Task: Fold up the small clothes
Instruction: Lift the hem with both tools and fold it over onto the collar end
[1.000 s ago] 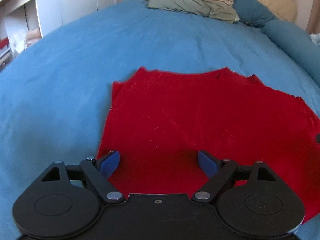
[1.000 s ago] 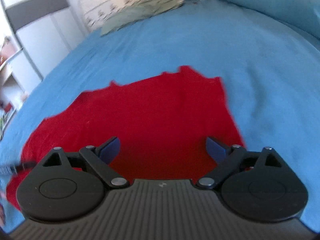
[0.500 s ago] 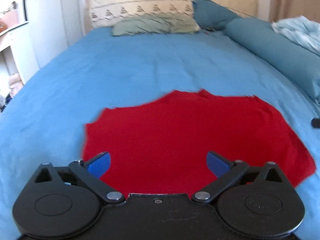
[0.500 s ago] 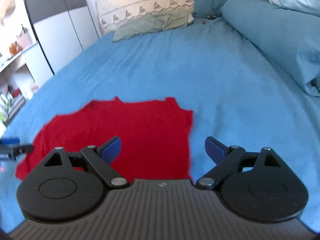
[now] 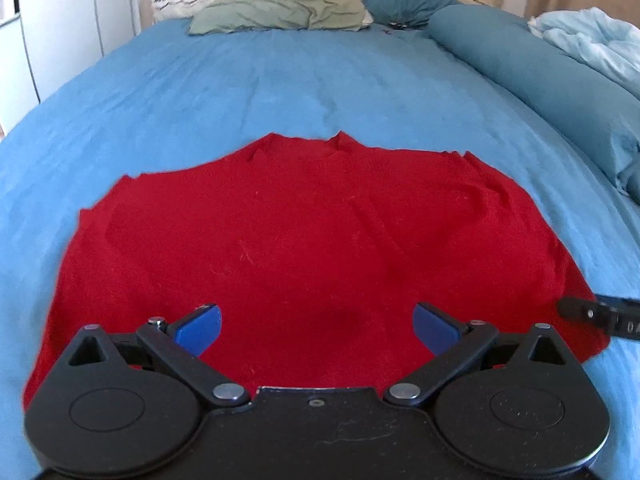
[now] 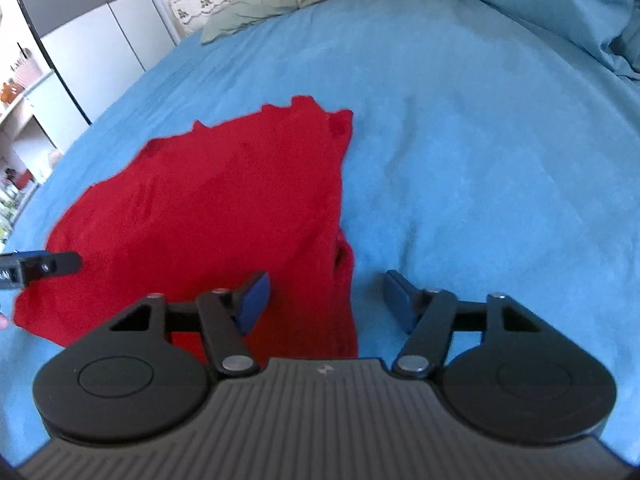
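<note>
A red garment [image 5: 304, 240] lies folded and fairly flat on the blue bed sheet [image 5: 320, 80]. My left gripper [image 5: 316, 326] hangs over its near edge, jaws wide open with nothing between them. In the right wrist view the same red garment [image 6: 224, 200] spreads to the left, and its right edge runs down between the jaws of my right gripper [image 6: 326, 300]. Those jaws are closing, and the pads are still clear of the cloth. A finger of the right gripper [image 5: 592, 314] pokes in at the right of the left wrist view.
Pillows [image 5: 280, 12] and a cream headboard stand at the far end of the bed. A teal bolster [image 5: 540, 76] and a rumpled light blue duvet [image 5: 592, 44] lie along the right side. White wardrobes [image 6: 100, 32] and shelves line the left.
Both grippers drew back from the garment, so more of it shows. The right gripper shifted right to the garment's right edge and its jaws narrowed. The left jaws spread wider.
</note>
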`<action>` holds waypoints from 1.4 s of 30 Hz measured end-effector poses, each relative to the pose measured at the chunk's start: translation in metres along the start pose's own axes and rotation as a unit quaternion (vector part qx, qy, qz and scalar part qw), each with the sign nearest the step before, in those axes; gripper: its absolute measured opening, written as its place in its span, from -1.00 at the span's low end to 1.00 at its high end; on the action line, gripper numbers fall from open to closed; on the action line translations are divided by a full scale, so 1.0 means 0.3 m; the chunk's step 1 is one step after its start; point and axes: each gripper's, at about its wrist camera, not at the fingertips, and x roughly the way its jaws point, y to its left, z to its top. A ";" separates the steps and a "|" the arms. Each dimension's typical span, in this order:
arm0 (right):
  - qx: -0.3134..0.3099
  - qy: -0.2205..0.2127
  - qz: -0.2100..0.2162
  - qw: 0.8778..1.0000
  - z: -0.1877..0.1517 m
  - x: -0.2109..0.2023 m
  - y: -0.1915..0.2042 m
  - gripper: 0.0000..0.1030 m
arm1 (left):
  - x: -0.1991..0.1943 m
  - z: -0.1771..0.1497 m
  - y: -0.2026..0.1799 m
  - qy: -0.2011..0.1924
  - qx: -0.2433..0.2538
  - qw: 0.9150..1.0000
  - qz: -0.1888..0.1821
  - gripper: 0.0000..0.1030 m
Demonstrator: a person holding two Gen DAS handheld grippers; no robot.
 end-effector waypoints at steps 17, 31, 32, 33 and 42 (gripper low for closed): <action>0.134 -0.005 0.076 0.988 0.096 -0.076 0.027 -0.55 | 0.153 0.015 0.029 0.051 -0.015 0.998 0.045 1.00; -0.065 0.083 0.230 0.967 0.234 0.106 1.026 -0.57 | -0.152 -0.121 0.434 0.001 -0.040 0.997 0.061 0.99; -0.079 0.106 0.229 0.964 0.181 0.174 1.099 -0.57 | -0.162 -0.151 0.467 -0.001 -0.043 0.997 0.062 0.99; -0.087 0.124 0.224 0.963 0.138 0.228 1.149 -0.57 | -0.169 -0.179 0.490 -0.002 -0.045 0.997 0.064 0.99; -0.123 0.142 0.232 0.954 0.059 0.298 1.224 0.24 | -0.189 -0.290 0.550 -0.017 -0.055 0.998 0.040 0.99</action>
